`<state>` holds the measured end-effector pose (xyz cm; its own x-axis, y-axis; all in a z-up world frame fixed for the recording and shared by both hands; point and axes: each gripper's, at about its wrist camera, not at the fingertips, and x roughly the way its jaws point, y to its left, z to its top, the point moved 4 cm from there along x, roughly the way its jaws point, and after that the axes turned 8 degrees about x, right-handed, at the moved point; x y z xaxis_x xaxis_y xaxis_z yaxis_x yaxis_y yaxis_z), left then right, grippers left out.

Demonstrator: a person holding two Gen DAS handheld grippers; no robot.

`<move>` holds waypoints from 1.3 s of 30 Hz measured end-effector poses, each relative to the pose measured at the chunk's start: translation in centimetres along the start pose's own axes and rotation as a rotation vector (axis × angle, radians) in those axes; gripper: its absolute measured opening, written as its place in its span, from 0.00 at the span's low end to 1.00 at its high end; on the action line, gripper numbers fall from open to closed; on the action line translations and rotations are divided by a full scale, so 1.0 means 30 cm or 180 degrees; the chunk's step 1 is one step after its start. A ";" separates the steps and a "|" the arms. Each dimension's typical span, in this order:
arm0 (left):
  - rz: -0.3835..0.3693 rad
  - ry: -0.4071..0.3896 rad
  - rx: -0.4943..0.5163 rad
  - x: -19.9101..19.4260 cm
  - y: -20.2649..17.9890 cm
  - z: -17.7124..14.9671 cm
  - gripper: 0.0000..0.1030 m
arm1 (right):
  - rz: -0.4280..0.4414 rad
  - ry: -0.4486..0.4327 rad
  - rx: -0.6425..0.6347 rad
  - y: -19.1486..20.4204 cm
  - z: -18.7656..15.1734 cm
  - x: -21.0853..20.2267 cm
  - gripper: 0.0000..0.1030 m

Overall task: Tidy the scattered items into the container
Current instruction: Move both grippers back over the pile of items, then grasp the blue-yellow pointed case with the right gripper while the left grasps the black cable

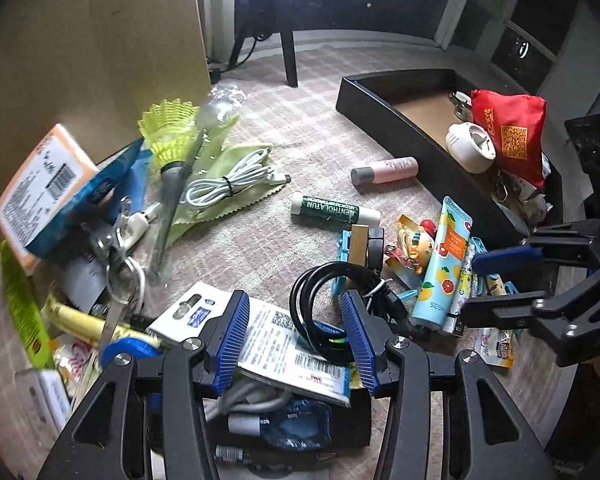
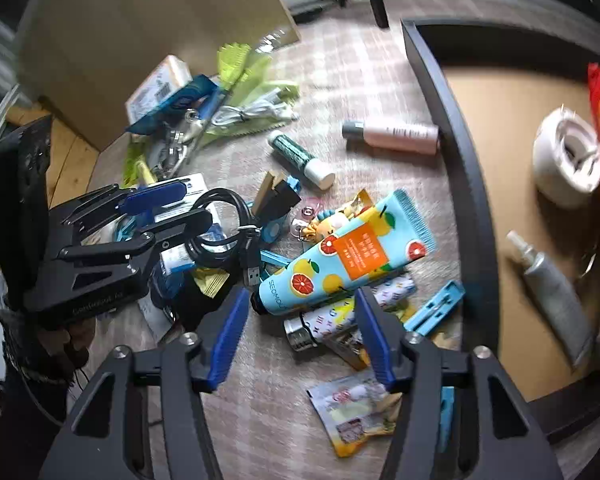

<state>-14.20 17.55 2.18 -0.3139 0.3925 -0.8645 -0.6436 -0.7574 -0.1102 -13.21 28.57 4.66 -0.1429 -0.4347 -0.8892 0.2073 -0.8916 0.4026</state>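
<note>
Small items lie scattered on a checked cloth beside a black tray (image 1: 384, 120) (image 2: 458, 168). My left gripper (image 1: 296, 312) (image 2: 176, 208) hangs open over a coiled black cable (image 1: 312, 300) (image 2: 220, 220) and a white barcode card (image 1: 276, 344); the pads do not clamp either. My right gripper (image 2: 300, 300) (image 1: 486, 280) is open low over the capped end of a blue citrus-print tube (image 2: 348, 248) (image 1: 444, 256) and a small lettered bottle (image 2: 324, 320). The tray holds a red pouch (image 1: 508, 128), a white round case (image 1: 470, 148) (image 2: 568, 160) and a grey tube (image 2: 552, 284).
A pink bottle (image 1: 388, 168) (image 2: 396, 134) lies against the tray wall, a green lip balm (image 1: 332, 210) (image 2: 300, 156) nearby. At the left lie a white cable (image 1: 228, 184), a yellow shuttlecock (image 1: 172, 132), scissors (image 1: 116, 264) and boxes, in front of a brown board (image 1: 100, 40). Sachets (image 2: 356, 408) lie near me.
</note>
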 end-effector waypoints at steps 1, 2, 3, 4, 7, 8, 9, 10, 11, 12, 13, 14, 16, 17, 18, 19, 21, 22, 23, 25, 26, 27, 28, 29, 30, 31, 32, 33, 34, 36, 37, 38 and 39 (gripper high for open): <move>-0.0045 0.0015 0.0003 0.009 0.004 0.002 0.45 | -0.0006 0.0009 0.0054 0.001 0.003 0.011 0.51; -0.0078 0.0030 0.0003 0.017 0.007 0.004 0.45 | -0.0031 0.0001 0.0089 0.002 0.007 0.016 0.51; -0.0098 0.0041 0.0003 0.024 0.008 0.006 0.45 | -0.0062 -0.0016 0.0132 0.004 0.014 0.018 0.51; -0.0124 0.0052 0.0009 0.031 0.009 0.008 0.45 | -0.0103 -0.0021 0.0182 0.004 0.021 0.021 0.51; -0.0214 0.0098 0.0062 0.056 0.004 0.016 0.45 | -0.0157 -0.0013 0.0286 0.006 0.040 0.036 0.51; -0.0226 0.0108 0.0076 0.063 0.003 0.017 0.45 | -0.0167 -0.0014 0.0299 0.005 0.043 0.041 0.51; -0.0256 0.0120 0.0092 0.070 -0.001 0.017 0.45 | -0.0180 -0.0019 0.0309 0.007 0.048 0.046 0.51; -0.0280 0.0129 0.0108 0.076 -0.006 0.017 0.45 | -0.0201 -0.0018 0.0326 0.008 0.054 0.053 0.51; -0.0285 0.0132 0.0126 0.080 -0.010 0.018 0.45 | -0.0206 -0.0018 0.0352 0.008 0.057 0.056 0.49; -0.0286 0.0133 0.0143 0.083 -0.015 0.020 0.42 | -0.0199 -0.0011 0.0379 0.005 0.063 0.061 0.47; -0.0284 0.0133 0.0144 0.084 -0.017 0.021 0.41 | -0.0194 0.0029 0.0413 -0.001 0.063 0.071 0.40; -0.0296 0.0128 0.0127 0.083 -0.017 0.021 0.38 | -0.0178 0.0065 0.0436 -0.007 0.059 0.077 0.33; -0.0352 0.0106 0.0087 0.075 -0.016 0.019 0.21 | -0.0076 0.0115 0.0488 -0.023 0.046 0.087 0.30; -0.0345 0.0089 0.0073 0.069 -0.014 0.016 0.21 | -0.0049 0.0107 0.0485 -0.023 0.041 0.086 0.29; -0.0321 0.0075 0.0064 0.064 -0.011 0.014 0.17 | -0.0026 0.0106 0.0483 -0.024 0.038 0.083 0.28; -0.0313 0.0064 0.0048 0.058 -0.008 0.011 0.13 | 0.0026 0.0109 0.0503 -0.027 0.034 0.079 0.26; -0.0338 0.0041 0.0006 0.044 -0.002 0.004 0.12 | 0.0108 0.0125 0.0542 -0.032 0.027 0.073 0.23; -0.0336 0.0032 -0.0003 0.037 -0.001 0.001 0.12 | 0.0140 0.0124 0.0546 -0.035 0.021 0.067 0.21; -0.0326 0.0016 -0.0007 0.026 -0.002 -0.003 0.12 | 0.0160 0.0116 0.0540 -0.035 0.017 0.061 0.20; -0.0297 -0.0016 -0.0024 0.010 -0.001 -0.004 0.11 | 0.0226 0.0118 0.0542 -0.036 0.006 0.051 0.18; -0.0288 -0.0035 -0.0039 0.000 -0.002 -0.004 0.11 | 0.0250 0.0110 0.0539 -0.037 0.003 0.043 0.17; -0.0290 -0.0060 -0.0056 -0.012 -0.004 -0.003 0.11 | 0.0268 0.0094 0.0521 -0.039 0.000 0.031 0.17; -0.0294 -0.0078 -0.0070 -0.021 -0.006 0.000 0.11 | 0.0264 0.0078 0.0494 -0.038 -0.004 0.020 0.17; -0.0290 -0.0095 -0.0076 -0.030 -0.009 0.002 0.11 | 0.0266 0.0057 0.0477 -0.038 -0.006 0.010 0.16; -0.0274 -0.0119 -0.0074 -0.043 -0.012 0.003 0.11 | 0.0276 0.0030 0.0458 -0.036 -0.008 -0.002 0.16; -0.0259 -0.0139 -0.0074 -0.055 -0.015 0.004 0.11 | 0.0287 -0.0002 0.0433 -0.037 -0.009 -0.018 0.16; -0.0257 -0.0161 -0.0078 -0.067 -0.019 0.006 0.11 | 0.0292 -0.0033 0.0416 -0.039 -0.010 -0.031 0.16; -0.0259 -0.0181 -0.0086 -0.077 -0.023 0.010 0.11 | 0.0297 -0.0073 0.0406 -0.039 -0.007 -0.046 0.16; -0.0257 -0.0200 -0.0098 -0.085 -0.026 0.015 0.10 | 0.0313 -0.0122 0.0387 -0.040 -0.005 -0.065 0.16; -0.0226 -0.0248 -0.0124 -0.106 -0.031 0.023 0.10 | 0.0313 -0.0178 0.0348 -0.047 -0.005 -0.092 0.16; -0.0219 -0.0277 -0.0146 -0.118 -0.032 0.028 0.09 | 0.0310 -0.0226 0.0322 -0.047 -0.004 -0.109 0.16; -0.0214 -0.0302 -0.0171 -0.130 -0.033 0.033 0.09 | 0.0319 -0.0256 0.0307 -0.055 -0.004 -0.126 0.16; -0.0203 -0.0321 -0.0186 -0.142 -0.034 0.038 0.09 | 0.0336 -0.0287 0.0296 -0.055 -0.003 -0.141 0.16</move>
<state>-13.01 17.26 6.54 -0.3441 0.4892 -0.8014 -0.6236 -0.7572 -0.1945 -12.86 31.88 7.74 -0.2123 -0.5325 -0.8193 0.1359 -0.8464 0.5149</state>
